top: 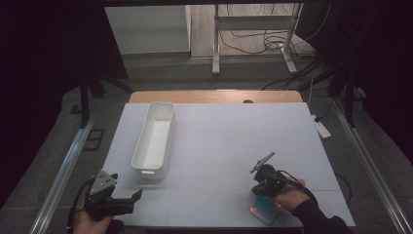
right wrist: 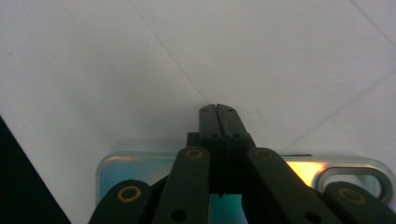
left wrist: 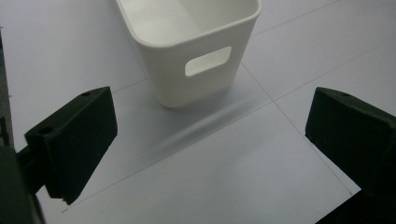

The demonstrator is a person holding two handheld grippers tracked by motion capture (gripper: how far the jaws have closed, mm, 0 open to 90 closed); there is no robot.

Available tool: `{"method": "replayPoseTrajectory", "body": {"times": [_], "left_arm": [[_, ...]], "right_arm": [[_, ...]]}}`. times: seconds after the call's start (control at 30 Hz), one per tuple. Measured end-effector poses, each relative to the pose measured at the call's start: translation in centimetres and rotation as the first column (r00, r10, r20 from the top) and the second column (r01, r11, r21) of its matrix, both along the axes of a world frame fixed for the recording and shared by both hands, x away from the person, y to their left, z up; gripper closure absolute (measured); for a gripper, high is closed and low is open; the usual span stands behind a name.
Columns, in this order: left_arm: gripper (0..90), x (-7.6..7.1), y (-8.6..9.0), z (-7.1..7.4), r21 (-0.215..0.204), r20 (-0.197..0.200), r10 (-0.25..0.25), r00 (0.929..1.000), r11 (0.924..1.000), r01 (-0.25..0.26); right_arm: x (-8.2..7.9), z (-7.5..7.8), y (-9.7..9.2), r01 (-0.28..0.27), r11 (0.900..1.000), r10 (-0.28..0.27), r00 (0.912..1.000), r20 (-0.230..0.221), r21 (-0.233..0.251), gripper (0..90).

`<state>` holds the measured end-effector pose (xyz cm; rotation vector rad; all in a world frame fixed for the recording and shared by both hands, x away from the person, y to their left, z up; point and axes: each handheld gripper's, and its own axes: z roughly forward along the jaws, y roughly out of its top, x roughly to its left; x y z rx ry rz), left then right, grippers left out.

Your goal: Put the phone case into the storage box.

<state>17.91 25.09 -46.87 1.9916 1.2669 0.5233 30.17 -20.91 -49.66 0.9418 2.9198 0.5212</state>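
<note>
Phone point(top: 264, 209), iridescent back up with a camera ring at one corner, lies flat on the near right of the white tabletop point(top: 229, 141), close to the near edge. Right gripper point(top: 258, 187) sits over its far end, jaws pressed together with nothing between them; in the right gripper view the closed tips point(right wrist: 217, 112) point past the phone point(right wrist: 140, 168) onto bare tabletop. Whether the gripper touches the phone cannot be told.

Left gripper point(top: 127, 197) rests at the near left corner, jaws spread wide and empty. White rectangular bin point(top: 155, 139) stands just beyond it, left of centre, long side running near to far; its cut-out handle point(left wrist: 208, 60) faces the left gripper. Bin and phone are well apart, bare tabletop between them.
</note>
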Motion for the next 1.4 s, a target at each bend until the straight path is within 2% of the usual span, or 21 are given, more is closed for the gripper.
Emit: {"method": "replayPoseTrajectory", "body": {"times": [0.13,0.23,0.33,0.5,0.7,0.83,0.93,1.1,1.27,1.4], "left_arm": [[2.9,0.0,0.0,0.0,0.002,0.0,0.0,1.0,1.0,0.0],[2.9,0.0,0.0,0.0,0.001,0.0,0.0,1.0,1.0,0.0],[3.0,0.0,0.0,0.0,0.002,0.0,0.0,1.0,1.0,0.0],[3.0,0.1,-0.1,0.0,0.001,-0.001,0.0,1.0,1.0,0.0],[3.1,0.1,-0.1,0.0,0.006,-0.002,0.001,1.0,1.0,-0.001],[3.1,0.1,-0.1,0.0,0.006,-0.002,0.0,1.0,1.0,0.0],[3.1,0.1,-0.1,0.0,0.008,-0.002,0.0,1.0,1.0,0.0],[3.1,0.1,-0.1,0.0,0.008,-0.003,0.0,1.0,1.0,0.0],[3.1,0.1,-0.1,0.0,0.008,-0.002,-0.001,1.0,1.0,0.001],[3.2,0.1,-0.1,0.0,0.008,-0.003,-0.002,1.0,1.0,0.002]], "right_arm": [[0.0,0.9,-1.0,0.032,0.9989,-0.032,0.9992,0.022,0.036,89.3],[0.1,1.4,-2.0,0.051,0.9978,-0.052,0.9981,0.033,0.043,89.3],[0.1,1.8,-3.8,0.085,0.9954,-0.087,0.9951,0.046,0.043,89.3],[-0.3,2.0,-6.6,0.128,0.9915,-0.129,0.989,0.072,0.02,89.2],[-1.0,2.0,-8.7,0.17,0.9854,-0.169,0.9817,0.087,-0.005,89.3],[-1.7,1.9,-10.3,0.203,0.9791,-0.202,0.9769,0.07,-0.01,89.3],[-2.1,1.7,-10.8,0.218,0.9758,-0.217,0.9742,0.063,-0.016,89.3],[-2.5,1.5,-10.8,0.214,0.9765,-0.212,0.9758,0.053,-0.028,89.3],[-2.2,1.1,-10.3,0.213,0.9754,-0.211,0.9768,0.034,-0.057,89.3],[-2.0,1.0,-10.2,0.215,0.9747,-0.214,0.9764,0.029,-0.06,89.3]]}}
